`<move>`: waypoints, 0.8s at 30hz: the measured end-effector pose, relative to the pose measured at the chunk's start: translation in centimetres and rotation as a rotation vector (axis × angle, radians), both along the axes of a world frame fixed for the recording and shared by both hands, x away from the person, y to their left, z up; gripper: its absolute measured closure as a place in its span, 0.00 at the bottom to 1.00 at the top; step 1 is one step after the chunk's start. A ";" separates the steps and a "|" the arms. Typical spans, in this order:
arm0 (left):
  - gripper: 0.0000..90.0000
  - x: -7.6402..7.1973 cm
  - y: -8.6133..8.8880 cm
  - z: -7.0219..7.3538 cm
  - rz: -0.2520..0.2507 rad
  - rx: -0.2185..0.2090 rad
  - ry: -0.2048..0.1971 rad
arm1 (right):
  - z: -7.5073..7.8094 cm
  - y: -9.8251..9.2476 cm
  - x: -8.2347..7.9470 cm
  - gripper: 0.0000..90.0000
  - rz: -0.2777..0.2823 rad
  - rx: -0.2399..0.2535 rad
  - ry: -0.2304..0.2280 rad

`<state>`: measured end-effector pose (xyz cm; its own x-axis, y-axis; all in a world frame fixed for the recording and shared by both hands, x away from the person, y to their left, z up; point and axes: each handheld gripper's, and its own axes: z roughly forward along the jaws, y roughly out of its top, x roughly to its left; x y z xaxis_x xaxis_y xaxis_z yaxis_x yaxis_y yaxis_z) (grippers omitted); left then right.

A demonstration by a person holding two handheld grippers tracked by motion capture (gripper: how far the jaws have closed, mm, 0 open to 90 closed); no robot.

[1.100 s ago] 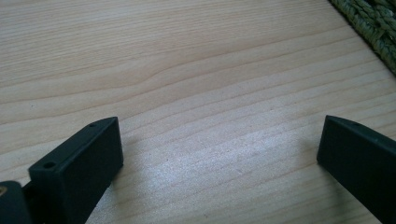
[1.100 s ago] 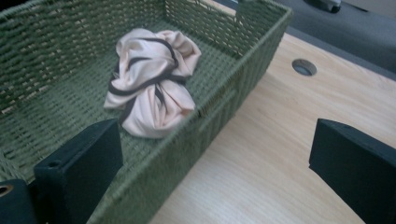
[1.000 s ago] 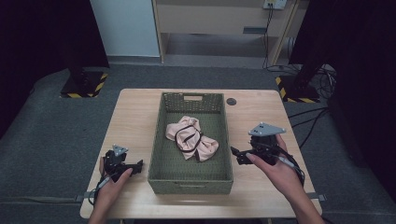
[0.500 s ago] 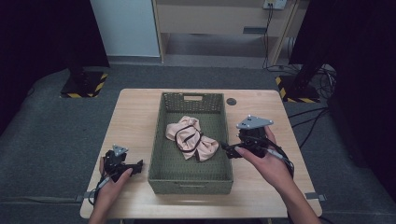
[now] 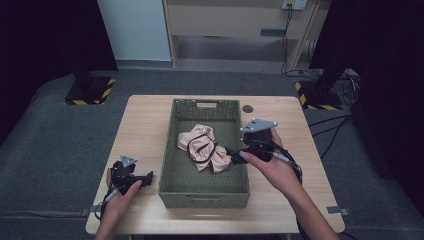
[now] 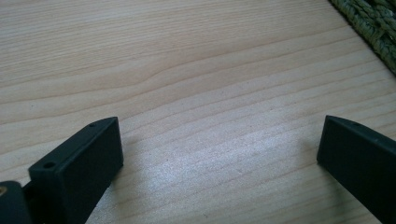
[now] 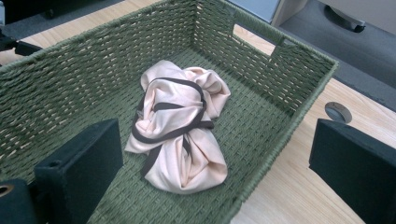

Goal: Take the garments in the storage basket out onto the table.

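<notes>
Basket [image 5: 204,192] sits mid-table [image 5: 145,120], long axis running away from the person. Crumpled cloth [image 5: 202,147] lies inside it, about centre. Right gripper [image 5: 234,156] is over the basket's right rim, just beside the cloth. Left gripper [image 5: 148,176] rests on the table left of the basket's near corner. Small disc [image 5: 247,108] on the table behind the basket's far right corner.

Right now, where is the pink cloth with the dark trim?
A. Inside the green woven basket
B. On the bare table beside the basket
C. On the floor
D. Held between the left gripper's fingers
A: the pink cloth lies crumpled on the floor of the green woven basket.
</notes>
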<state>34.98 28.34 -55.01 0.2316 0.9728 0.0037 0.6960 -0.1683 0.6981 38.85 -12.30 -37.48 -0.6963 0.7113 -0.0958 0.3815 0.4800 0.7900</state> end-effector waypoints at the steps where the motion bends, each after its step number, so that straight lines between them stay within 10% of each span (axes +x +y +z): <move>1: 0.00 0.0 0.0 0.0 0.000 0.000 0.000 | -0.1 0.2 0.1 0.03 0.000 0.001 0.002; 24: 0.00 0.0 0.0 0.0 0.000 0.000 0.000 | -0.9 2.4 2.0 0.03 0.014 -0.010 0.019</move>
<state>34.98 28.34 -55.01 0.2316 0.9728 0.0035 0.6959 -0.1682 0.6982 40.89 -9.87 -38.38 -0.7079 0.7007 -0.0890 0.3901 0.4928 0.7778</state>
